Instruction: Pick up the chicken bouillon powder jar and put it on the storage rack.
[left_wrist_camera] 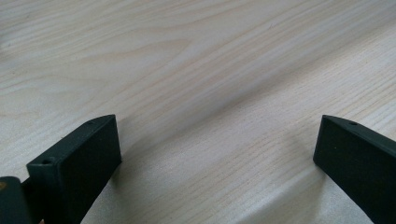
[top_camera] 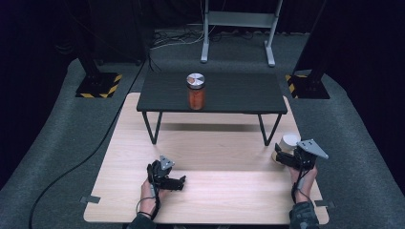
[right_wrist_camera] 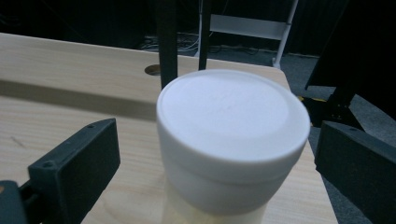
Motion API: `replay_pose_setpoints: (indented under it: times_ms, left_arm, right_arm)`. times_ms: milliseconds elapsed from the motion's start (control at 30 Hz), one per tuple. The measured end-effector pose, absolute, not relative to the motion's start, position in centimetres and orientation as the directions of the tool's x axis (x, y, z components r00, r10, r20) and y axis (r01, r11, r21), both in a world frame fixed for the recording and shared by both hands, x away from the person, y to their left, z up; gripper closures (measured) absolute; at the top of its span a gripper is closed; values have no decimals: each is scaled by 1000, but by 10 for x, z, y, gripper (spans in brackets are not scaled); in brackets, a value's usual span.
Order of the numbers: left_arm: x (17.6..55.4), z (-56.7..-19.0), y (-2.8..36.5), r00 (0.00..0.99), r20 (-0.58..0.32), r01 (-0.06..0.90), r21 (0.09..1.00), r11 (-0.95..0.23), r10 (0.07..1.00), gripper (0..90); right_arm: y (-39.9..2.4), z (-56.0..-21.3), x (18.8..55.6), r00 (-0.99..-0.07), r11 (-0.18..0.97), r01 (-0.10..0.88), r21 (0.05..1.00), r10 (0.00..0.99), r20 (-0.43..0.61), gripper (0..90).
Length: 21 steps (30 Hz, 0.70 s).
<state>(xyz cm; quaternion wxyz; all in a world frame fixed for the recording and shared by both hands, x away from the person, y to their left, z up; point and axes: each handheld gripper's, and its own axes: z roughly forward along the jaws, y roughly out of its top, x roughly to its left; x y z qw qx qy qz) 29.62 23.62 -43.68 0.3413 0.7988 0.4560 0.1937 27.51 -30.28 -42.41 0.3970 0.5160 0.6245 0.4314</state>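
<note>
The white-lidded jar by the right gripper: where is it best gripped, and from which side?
Probably across the round white lid, level, from the person's side. The jar stands upright near the table's right edge, and the right gripper already has its open jaws either side of it.

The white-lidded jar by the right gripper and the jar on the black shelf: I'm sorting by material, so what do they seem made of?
White-lidded jar: lid looks like matte white plastic, smooth and evenly dull; the body below is pale and cream, material unclear. Jar on the black shelf: seemingly clear glass or plastic, since orange contents show through, with a shiny, probably metal lid.
</note>
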Motion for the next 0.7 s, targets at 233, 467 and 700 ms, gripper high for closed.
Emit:
replay_pose_setpoints:
  times_ms: [233, 467, 700]
  left_arm:
    - [296, -437, 236, 509, -1, 596, 722, -351, 861, 4]
    - [296, -437, 236, 509, -1, 596, 722, -351, 861, 4]
    - [296, -437, 236, 509, -1, 596, 723, -351, 861, 4]
  right_arm:
    - [-304, -430, 276, -132, 61, 279, 958, 991, -24, 134]
    - [-309, -431, 279, -140, 32, 299, 954, 990, 11, 267]
    - [-309, -428, 278, -149, 37, 303, 952, 989, 9, 327]
